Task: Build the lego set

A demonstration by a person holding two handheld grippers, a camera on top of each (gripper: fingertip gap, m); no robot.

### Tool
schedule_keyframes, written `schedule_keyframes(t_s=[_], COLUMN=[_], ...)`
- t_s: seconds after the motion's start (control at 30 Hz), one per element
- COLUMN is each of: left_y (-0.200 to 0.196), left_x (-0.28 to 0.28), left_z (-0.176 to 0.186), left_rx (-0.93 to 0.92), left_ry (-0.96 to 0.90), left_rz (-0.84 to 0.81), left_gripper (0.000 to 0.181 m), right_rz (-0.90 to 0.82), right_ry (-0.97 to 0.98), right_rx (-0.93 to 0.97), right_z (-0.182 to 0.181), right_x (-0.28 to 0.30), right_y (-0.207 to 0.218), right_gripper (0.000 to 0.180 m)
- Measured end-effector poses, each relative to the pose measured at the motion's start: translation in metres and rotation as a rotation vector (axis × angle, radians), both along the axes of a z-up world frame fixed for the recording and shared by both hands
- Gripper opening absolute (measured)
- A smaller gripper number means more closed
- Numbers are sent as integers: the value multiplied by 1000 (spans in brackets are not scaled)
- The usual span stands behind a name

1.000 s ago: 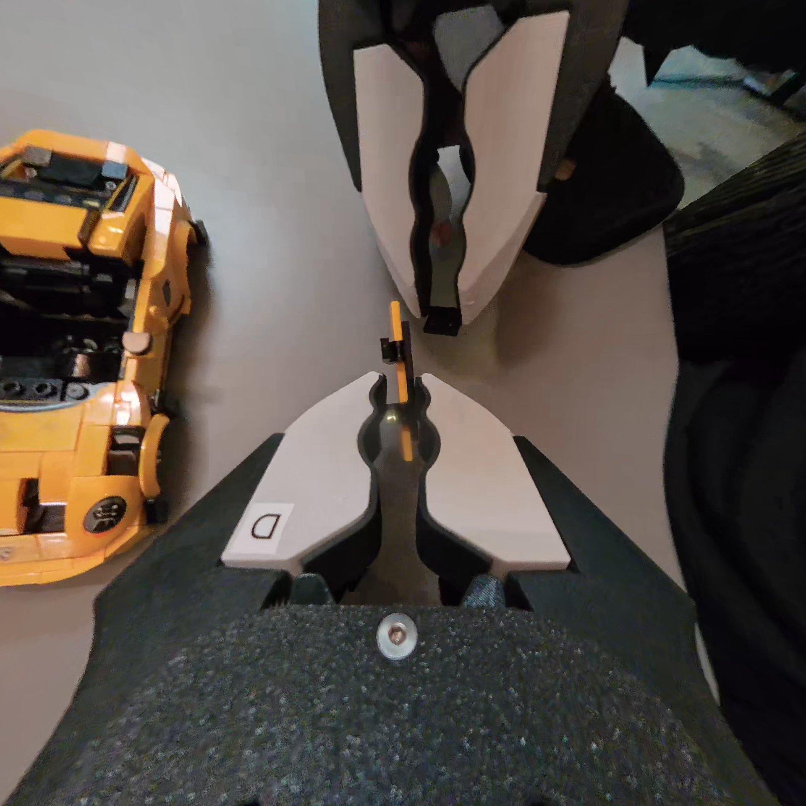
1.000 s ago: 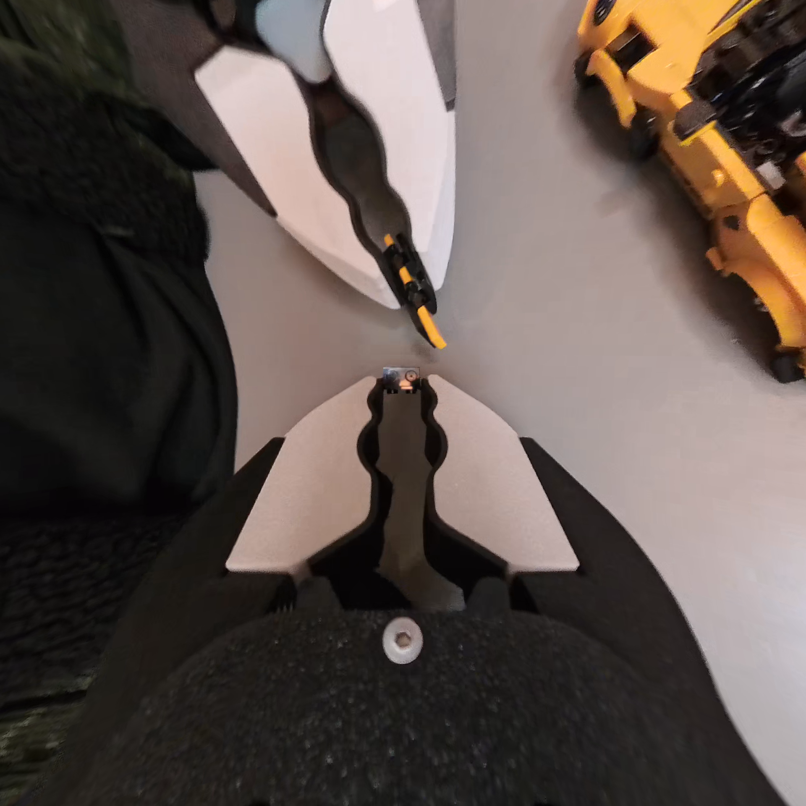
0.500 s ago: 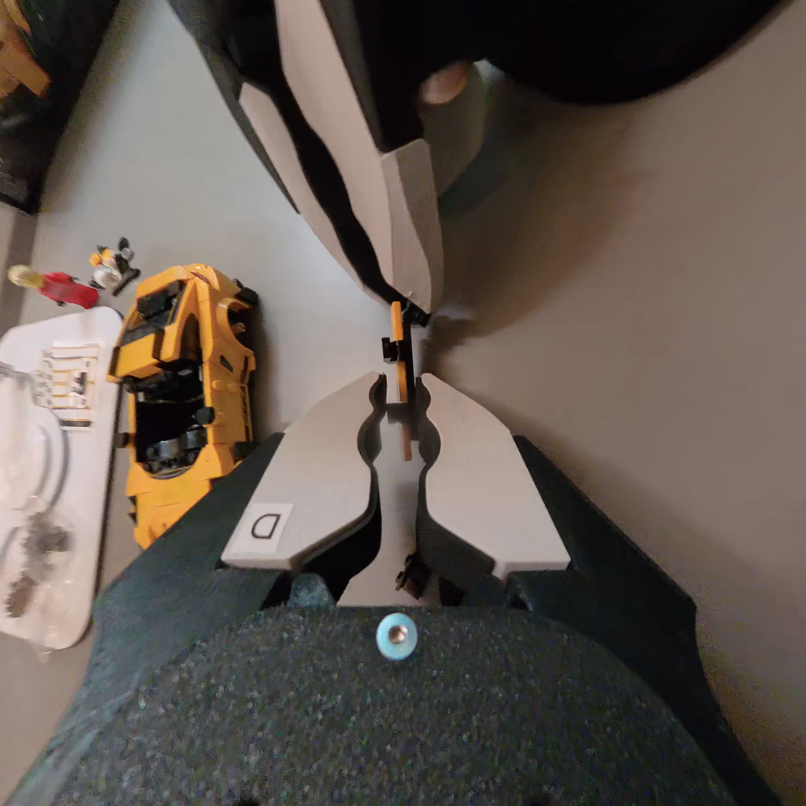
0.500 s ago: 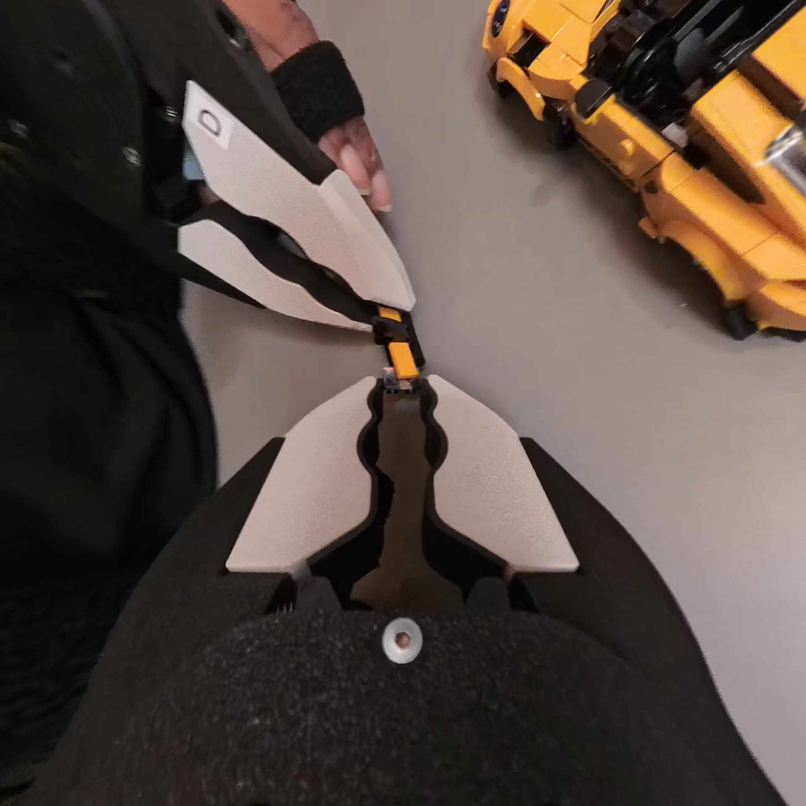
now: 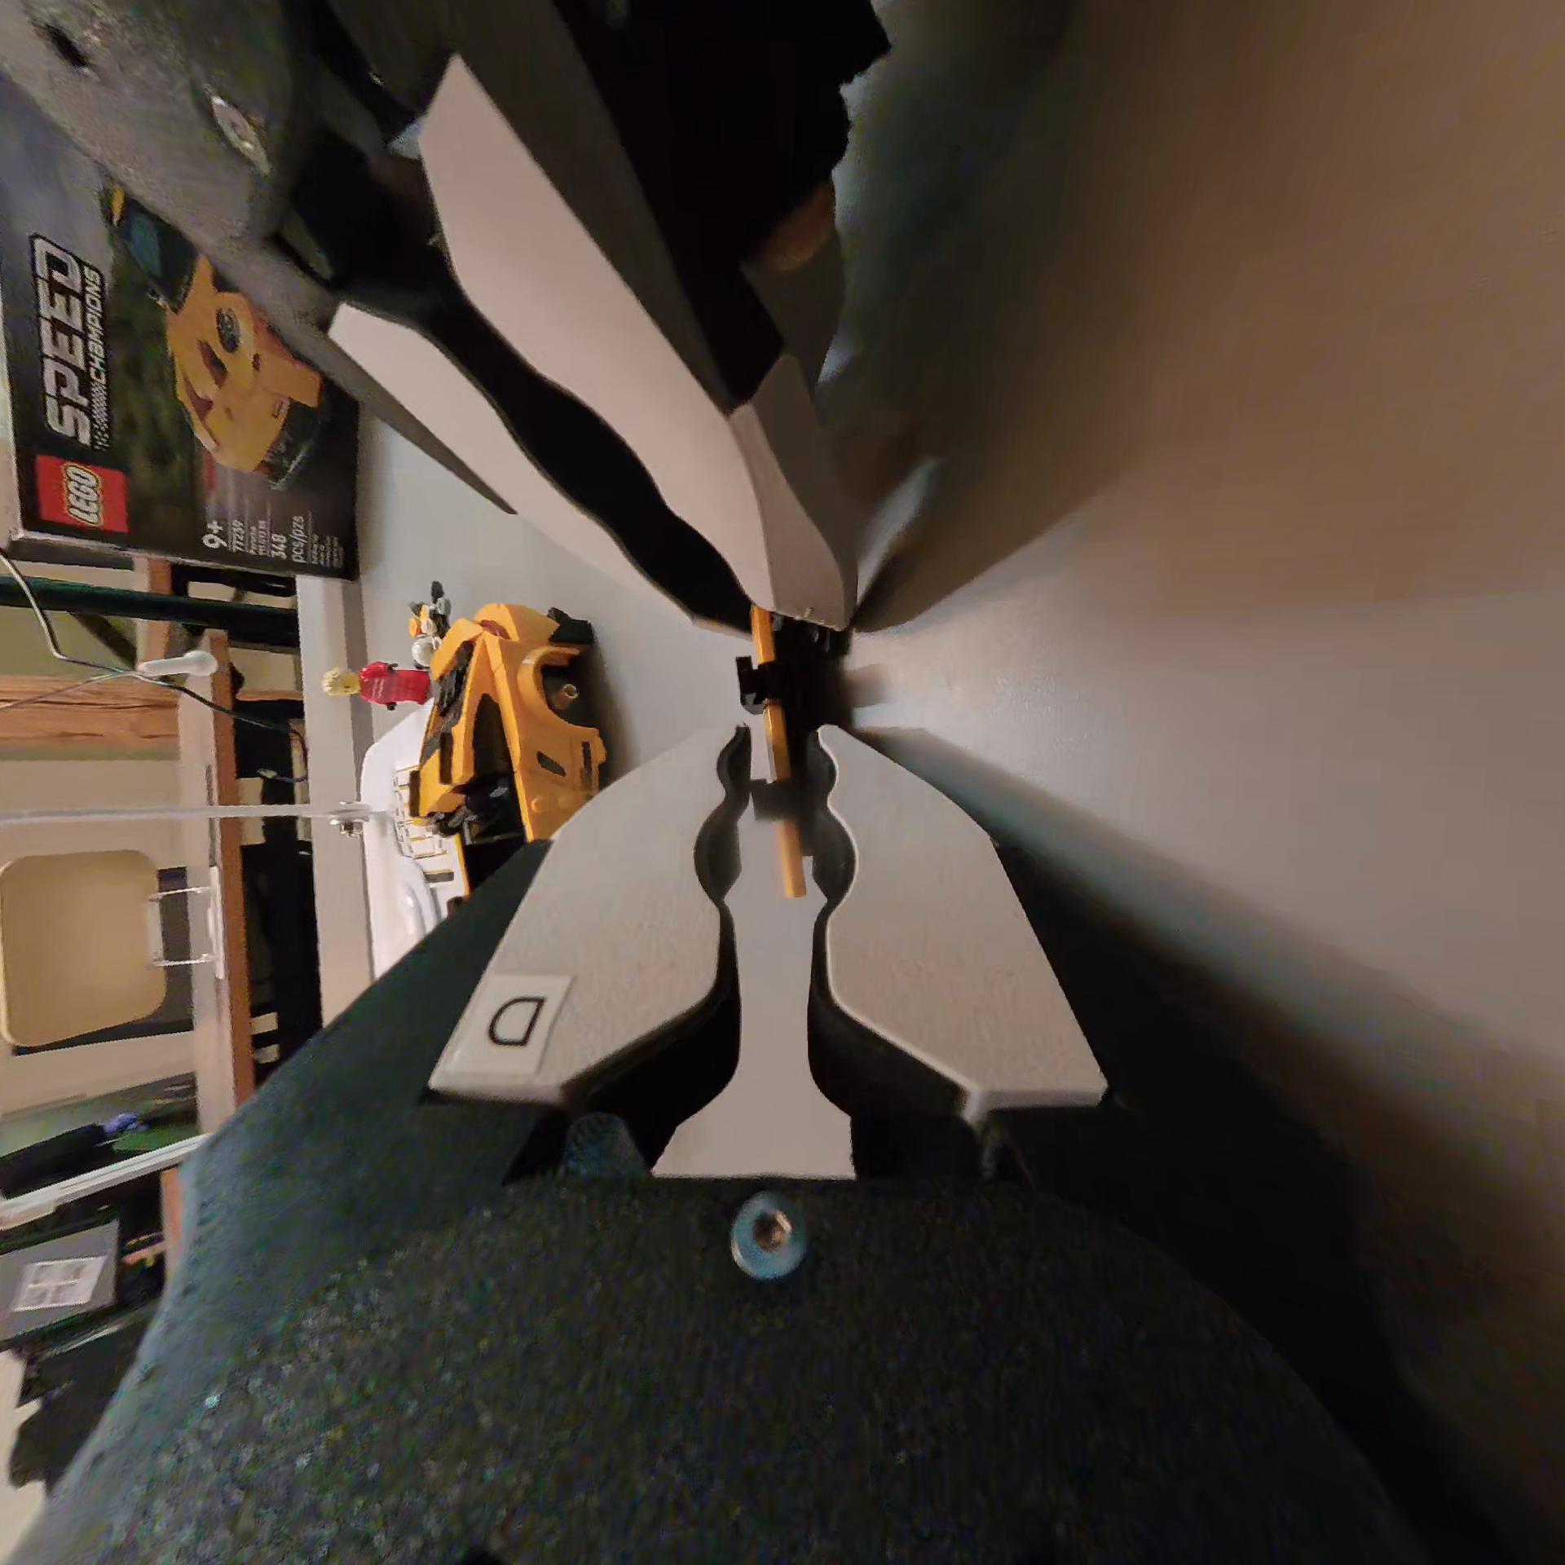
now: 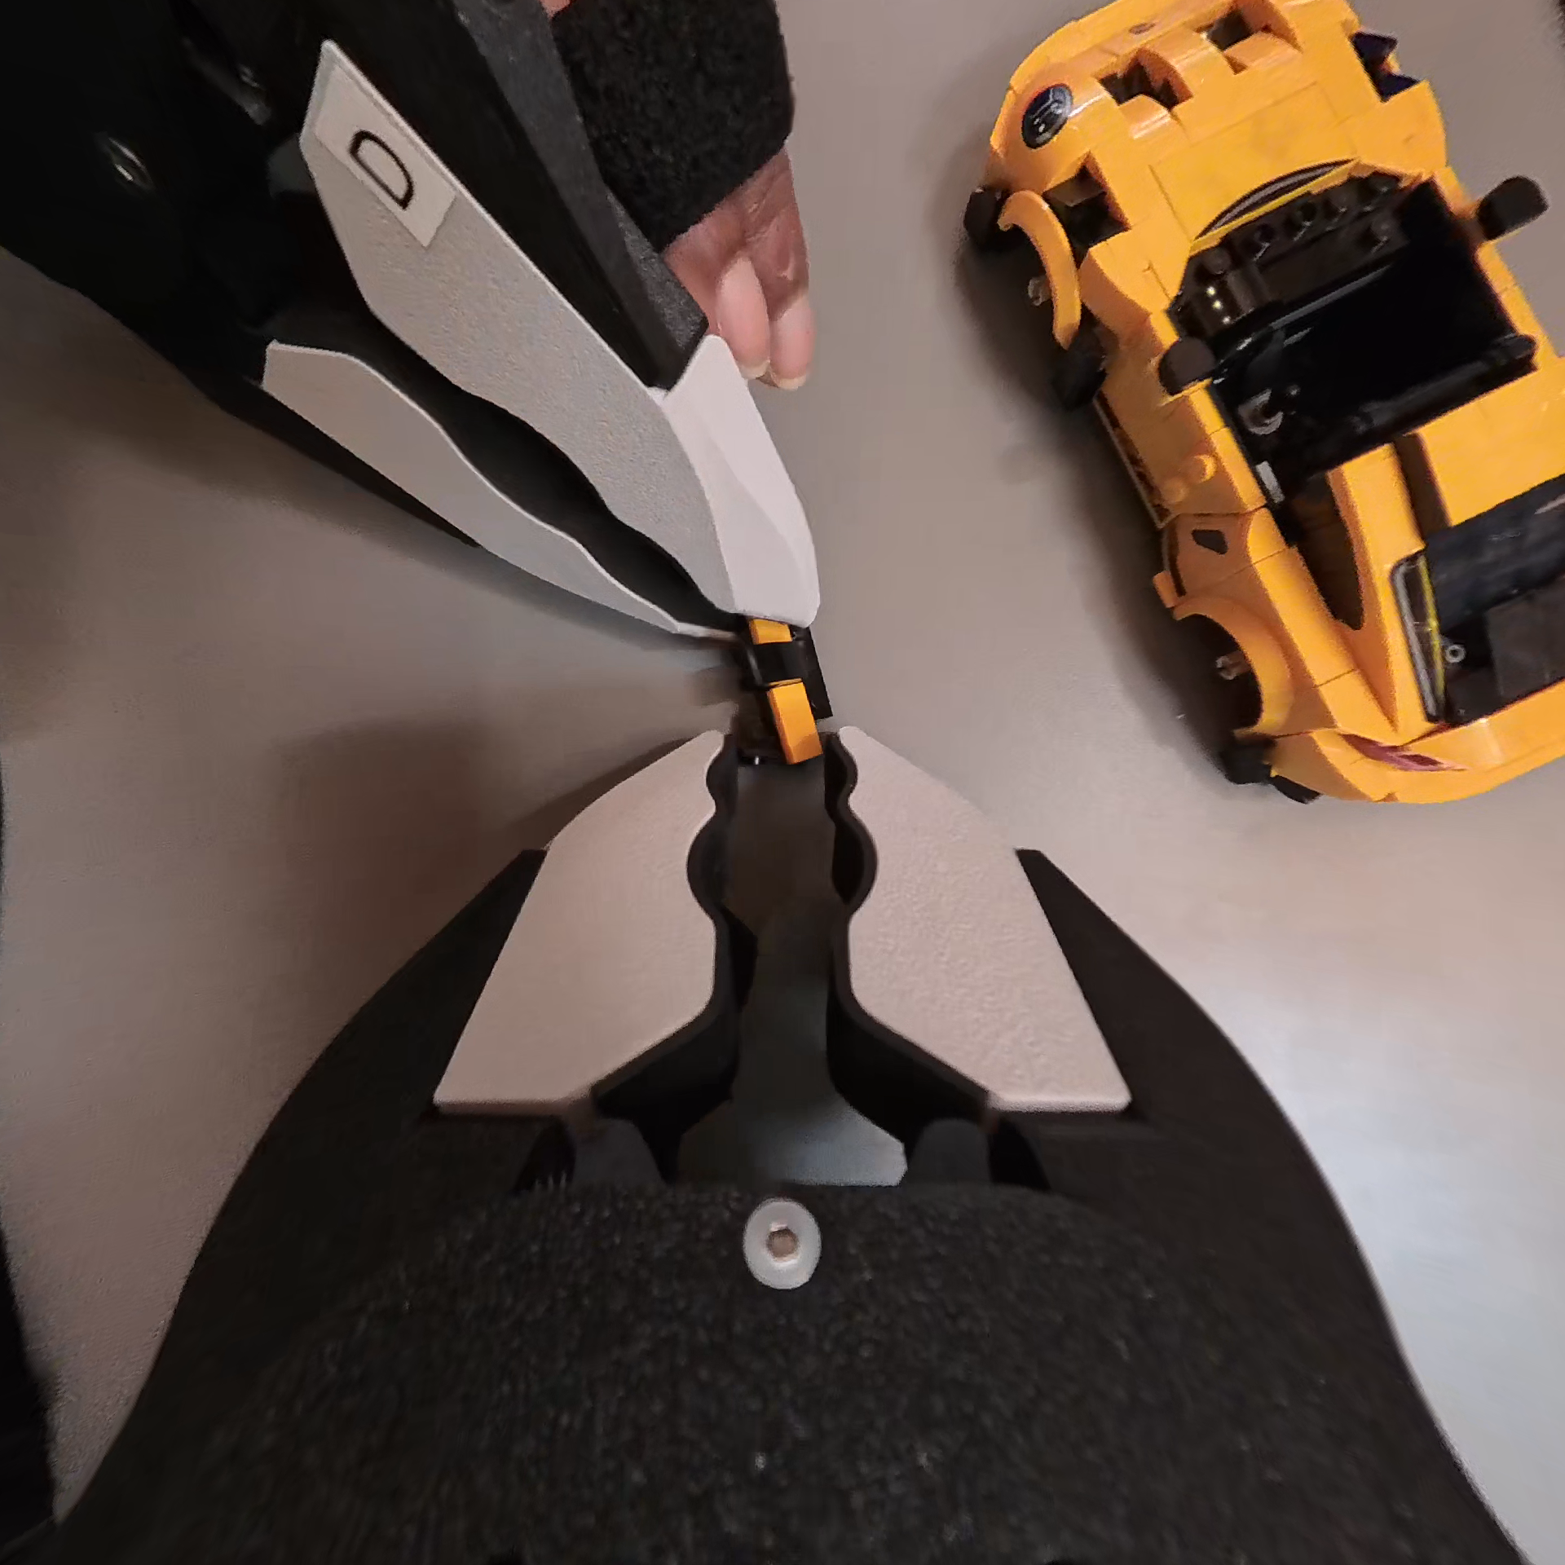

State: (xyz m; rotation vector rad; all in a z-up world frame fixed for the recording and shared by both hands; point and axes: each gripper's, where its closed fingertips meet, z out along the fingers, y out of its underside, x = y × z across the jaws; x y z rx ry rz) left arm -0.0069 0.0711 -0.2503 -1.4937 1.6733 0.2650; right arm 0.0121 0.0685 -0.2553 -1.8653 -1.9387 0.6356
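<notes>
My left gripper [image 5: 781,732] is shut on a thin orange Lego strip [image 5: 777,762] with a black clip on it, held edge-on above the grey table. My right gripper [image 6: 775,738] is shut on a small dark piece [image 6: 750,738] and presses it against the strip's free end [image 6: 794,718]. The two grippers meet tip to tip. The right gripper [image 5: 796,610] enters the left wrist view from the upper left; the left gripper [image 6: 762,622] enters the right wrist view from the upper left. The joint between the pieces is mostly hidden by the fingertips.
The part-built yellow Lego car [image 6: 1270,466] sits on the table, roof open, to the right of the grippers; it also shows in the left wrist view [image 5: 508,737]. A red minifigure [image 5: 381,682], a white tray [image 5: 398,889] and the set's box [image 5: 169,406] lie beyond it. A person's hand [image 6: 762,279] holds the left gripper. The grippers are tip to tip, or close to it. Left tips and right tips are each some 25 cm from the red minifigure [image 5: 381,682].
The grippers have closed the gap and the small dark piece now touches the orange strip. Both grippers have rolled and tilted, so the car sits elsewhere in both views.
</notes>
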Motion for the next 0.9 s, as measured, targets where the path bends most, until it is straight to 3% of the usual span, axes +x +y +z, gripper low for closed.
schedule_keyframes(t_s=[0.17, 0.33, 0.63, 0.9], left_y=[0, -5, -9, -12], left_x=[0, 1, 0, -5], left_z=[0, 4, 14, -3], left_rx=[0, -106, -617, -779], left_ry=[-8, -99, -424, -206], left_rz=[-15, -14, 157, 165], left_gripper=[13, 26, 35, 33], right_rz=[9, 3, 11, 43], right_ry=[11, 23, 37, 18], right_rx=[17, 14, 19, 27], right_z=[0, 2, 3, 1], right_x=[2, 5, 9, 6], right_y=[-1, -2, -2, -4], right_gripper=[27, 28, 27, 27])
